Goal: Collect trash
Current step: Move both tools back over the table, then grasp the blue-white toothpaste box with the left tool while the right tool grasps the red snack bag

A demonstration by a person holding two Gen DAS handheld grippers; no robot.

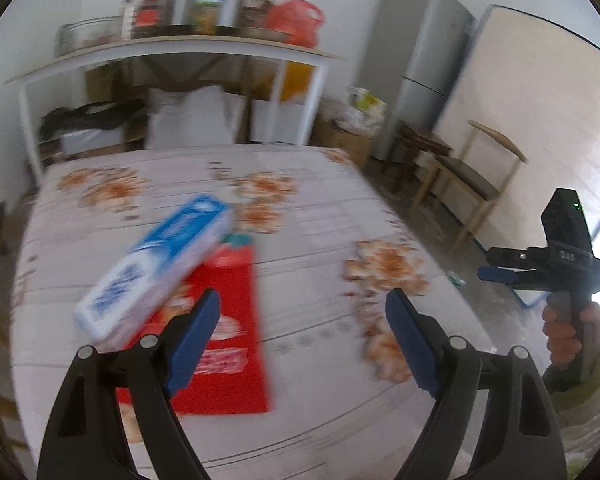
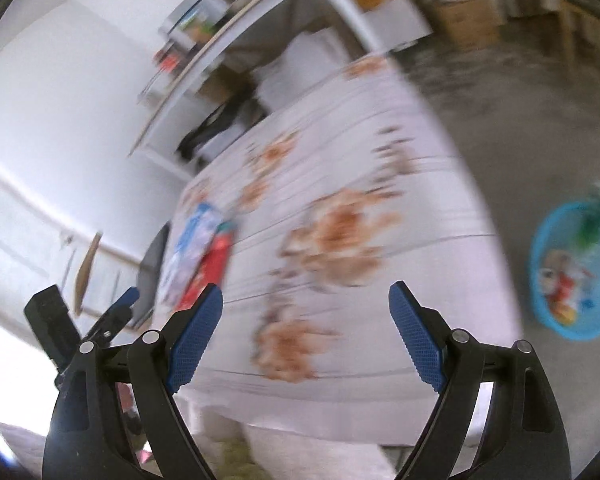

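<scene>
Now both hand-held grippers, left point(image 1: 302, 338) and right point(image 2: 306, 334), gape wide and empty; a blue-and-white cardboard box point(image 1: 156, 268) lies just ahead-left of the left one.

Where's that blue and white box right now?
In the left wrist view, the blue and white box lies on the flowered tablecloth, left of centre, its end overlapping the red packet.
</scene>
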